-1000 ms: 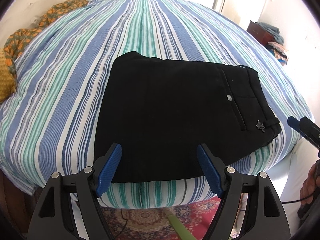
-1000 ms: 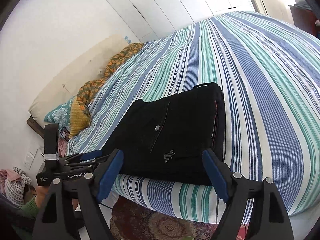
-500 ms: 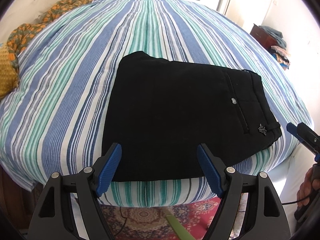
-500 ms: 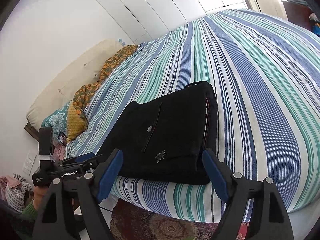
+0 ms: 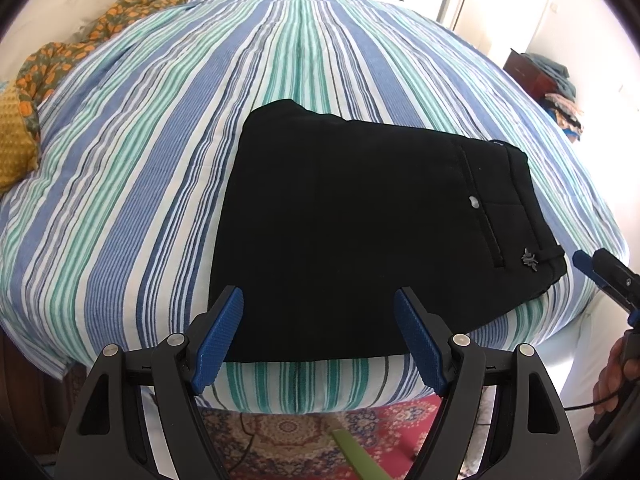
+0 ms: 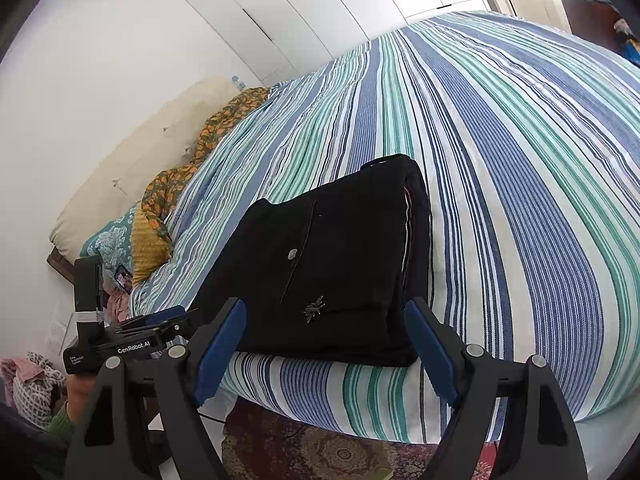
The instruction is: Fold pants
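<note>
Striped bedding (image 5: 168, 184) in blue, green and white covered the whole bed, with white wardrobe doors (image 6: 304, 12) behind it and a patterned rug (image 5: 304, 432) showing below the mattress edge. Black pants (image 5: 360, 232) were laid near the front edge of the bed, already folded into a compact rectangle with the waistband, back pocket button and a little metal emblem facing up. From the right wrist view the stacked layers could be seen at the waistband end (image 6: 412, 248), so more than one fold looked to be in.

The left gripper (image 5: 320, 336) was held wide open just off the near edge of the pants, nothing between the blue pads. The right gripper (image 6: 324, 344) was likewise spread wide and empty, aimed at the waistband corner from the side. Neither was touching the cloth as far as could be told.

Judging by that, the folding was probably finished or at most one tidy-up short. If one more fold was wanted, both near corners would best be pinched through all layers at once, lifted only slightly, and carried over evenly so the stack wasn't skewed. The pants sat close to the mattress edge, so any dragging toward the front should be avoided or the bundle could slide off.
</note>
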